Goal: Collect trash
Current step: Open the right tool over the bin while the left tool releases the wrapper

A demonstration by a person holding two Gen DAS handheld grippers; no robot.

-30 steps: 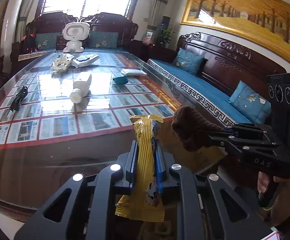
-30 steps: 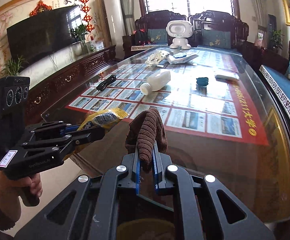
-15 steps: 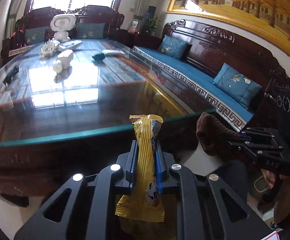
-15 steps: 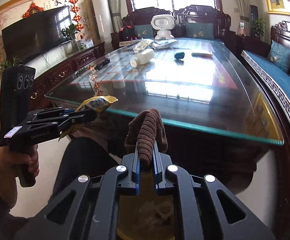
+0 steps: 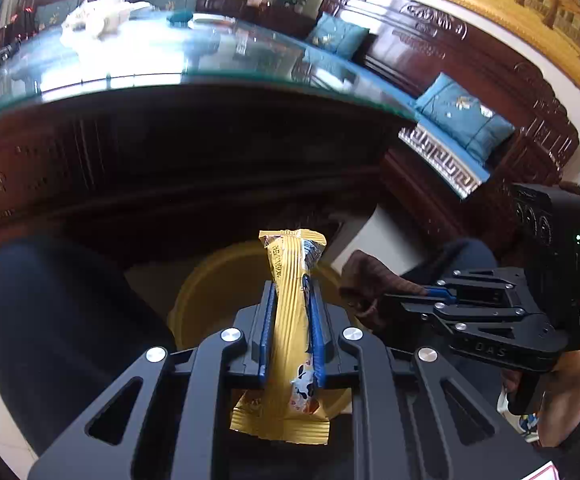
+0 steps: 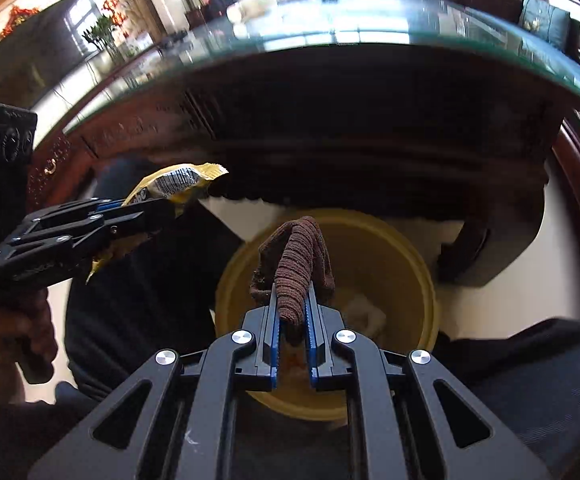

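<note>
The left gripper (image 5: 292,300) is clamped on a yellow snack wrapper (image 5: 292,280), which stands up between its fingers. The right gripper (image 6: 293,312) pinches a brown knitted cloth (image 6: 298,264). Directly below both grippers sits a round yellow bin (image 6: 424,280), with the glass worktop (image 6: 370,20) edge beyond and above.

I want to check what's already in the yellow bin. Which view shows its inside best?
The right wrist view: the yellow bin opens toward the camera, showing pale crumpled trash inside. The left wrist view shows mainly its rim, behind the snack wrapper.
</note>
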